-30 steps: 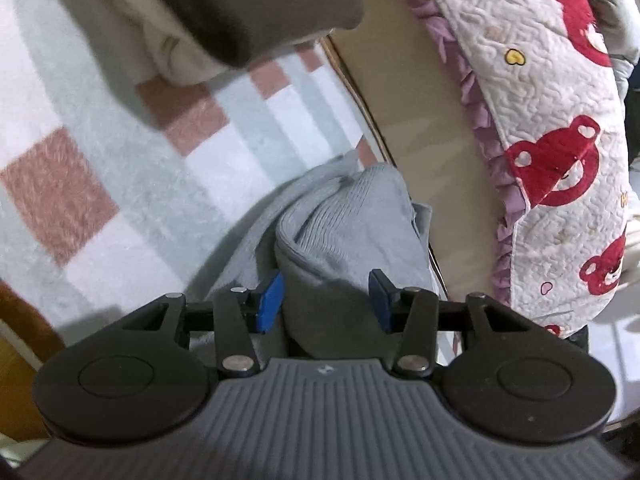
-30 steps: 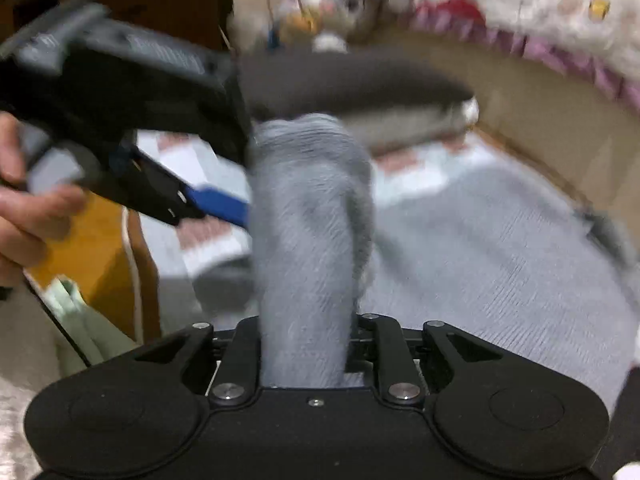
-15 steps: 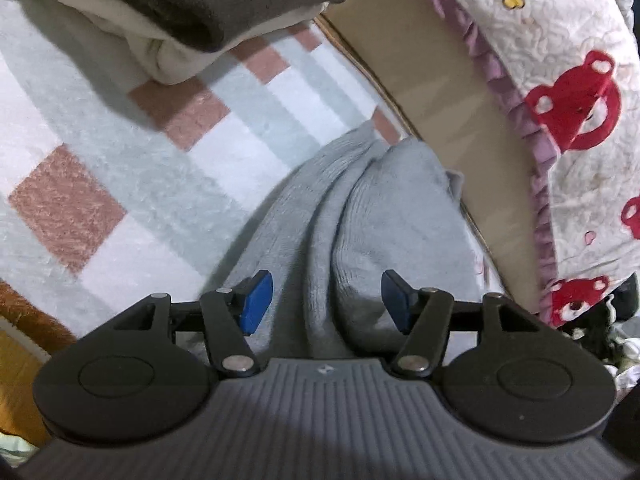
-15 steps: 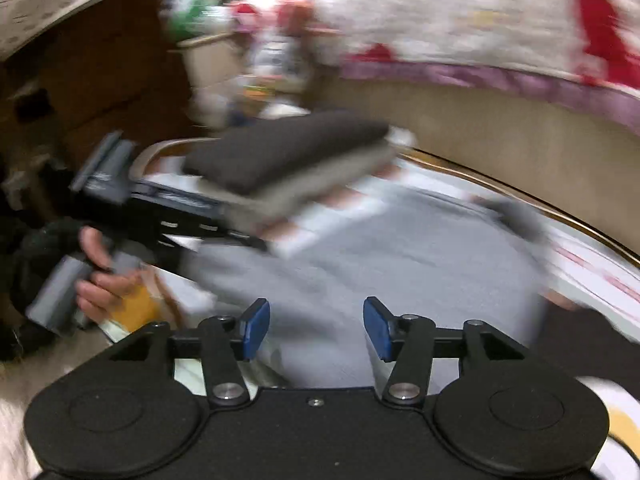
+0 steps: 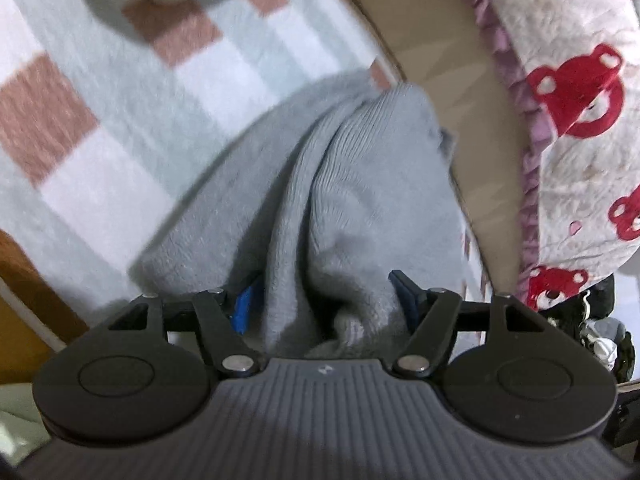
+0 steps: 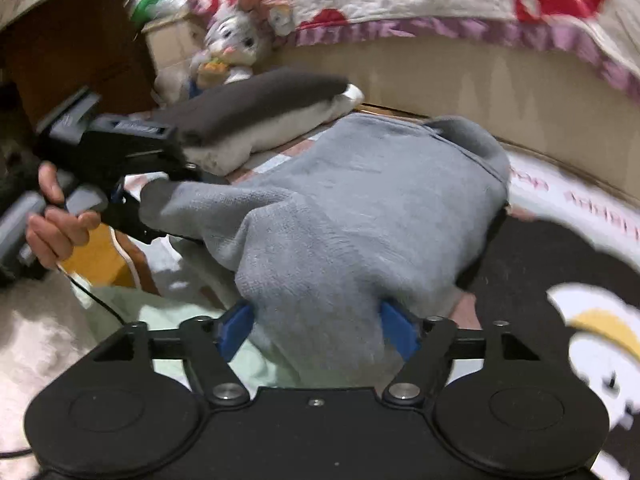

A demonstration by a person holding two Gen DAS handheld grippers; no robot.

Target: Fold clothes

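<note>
A grey knit garment lies bunched on a pink, white and pale-green checked blanket. My left gripper straddles one gathered end of it. Its jaws are opening, and the blue pads stand wide with the cloth loose between them. In the right wrist view the garment spreads out as a broad mound. My right gripper reaches over its near end with jaws opening wide, and cloth sits between the pads unpressed. The left gripper, held by a hand, is at the garment's far left tip.
A folded stack, dark brown over cream, lies on the blanket behind the garment. Beyond it are a beige bed side under a quilt with red bears and a plush rabbit. A black mat lies to the right.
Both grippers' jaws have widened. The right gripper let go of the upright grey bunch, swung right, and now straddles the garment's near end. The left gripper slid slightly forward along the cloth.
</note>
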